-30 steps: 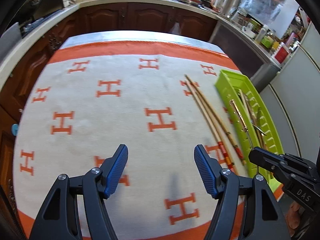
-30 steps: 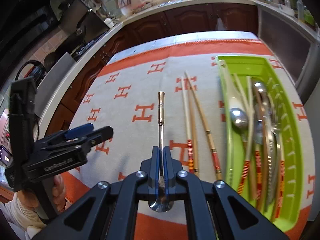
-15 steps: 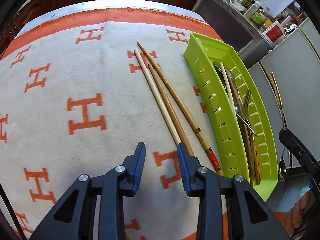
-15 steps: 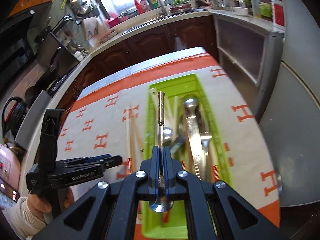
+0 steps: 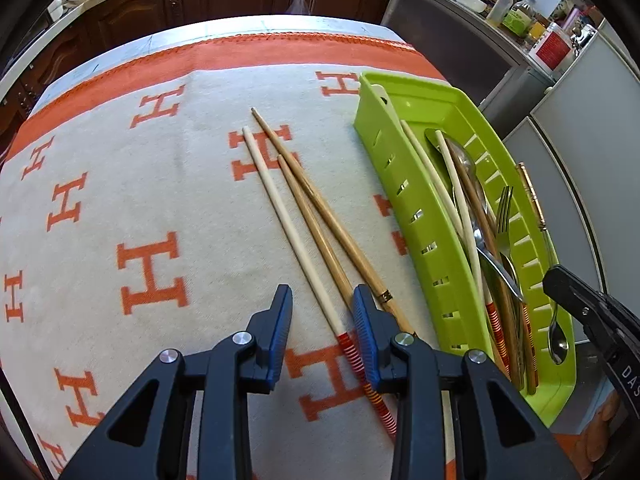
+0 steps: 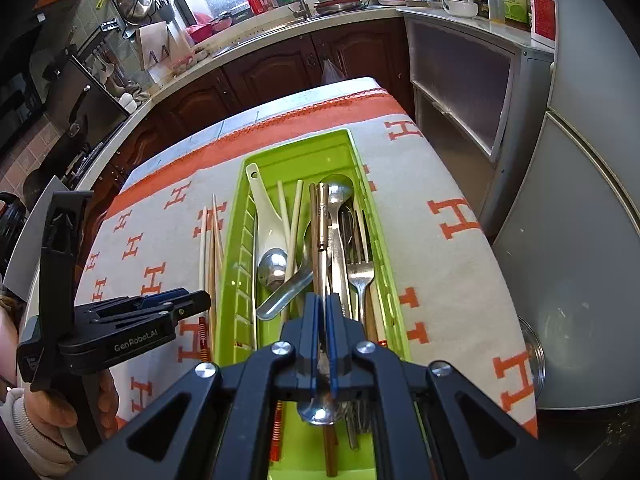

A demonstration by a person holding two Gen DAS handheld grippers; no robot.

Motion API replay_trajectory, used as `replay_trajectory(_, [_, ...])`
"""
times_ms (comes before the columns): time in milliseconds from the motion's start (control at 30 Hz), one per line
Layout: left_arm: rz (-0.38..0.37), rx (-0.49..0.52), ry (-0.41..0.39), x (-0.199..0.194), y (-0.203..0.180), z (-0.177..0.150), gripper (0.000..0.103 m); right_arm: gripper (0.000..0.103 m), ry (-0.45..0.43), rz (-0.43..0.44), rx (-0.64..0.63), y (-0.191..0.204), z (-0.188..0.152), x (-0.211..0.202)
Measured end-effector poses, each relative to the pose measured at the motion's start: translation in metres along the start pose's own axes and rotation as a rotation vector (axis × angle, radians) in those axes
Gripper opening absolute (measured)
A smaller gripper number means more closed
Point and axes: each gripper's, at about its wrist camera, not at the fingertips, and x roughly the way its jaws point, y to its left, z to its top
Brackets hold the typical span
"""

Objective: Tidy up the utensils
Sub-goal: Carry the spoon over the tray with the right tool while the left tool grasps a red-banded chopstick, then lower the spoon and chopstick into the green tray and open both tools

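Three chopsticks lie side by side on the H-patterned cloth (image 5: 152, 184): a white one with a red-striped end (image 5: 288, 220) and two brown ones (image 5: 316, 220). My left gripper (image 5: 322, 300) hovers low over them, its jaws partly apart, with the white chopstick's striped end between the fingers and no pad pressing on it. To the right, the green tray (image 5: 420, 220) holds spoons, forks and chopsticks. My right gripper (image 6: 323, 304) is shut on a small spoon with a gold handle (image 6: 322, 220), held lengthwise above the green tray (image 6: 236, 248).
The cloth covers a table whose right edge (image 6: 500, 280) drops off beside grey appliances (image 6: 580, 200). Dark wooden cabinets (image 6: 280, 76) and a crowded counter run along the back. A hand (image 6: 48, 412) holds the left gripper (image 6: 192, 300) beside the tray.
The left gripper moved right across the cloth to the chopsticks and its jaws narrowed. The right gripper carried the spoon from over the cloth to over the green tray.
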Motion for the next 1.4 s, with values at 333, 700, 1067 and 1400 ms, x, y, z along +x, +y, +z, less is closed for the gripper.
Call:
replay_trajectory(333, [-0.012,-0.004,-0.033,-0.008,0.013,-0.011,0.007,0.005,-0.008,0.026,0.049,-0.005,0.003,0.005])
replay_trajectory(700, [0.084,-0.012,-0.044,-0.004,0.011,-0.008,0.021,0.005,-0.024,0.063,0.038,0.000,-0.005,-0.001])
replay_trajectory(1067, [0.119,-0.018,-0.045,-0.011,0.008,-0.018,0.003,0.005,-0.038,0.062,0.014,0.011,-0.007,-0.014])
replay_trajectory(1400, [-0.123,-0.131,-0.038,-0.062,0.028,-0.032,0.003,0.005,-0.037,0.068,0.044,0.010,-0.009,-0.016])
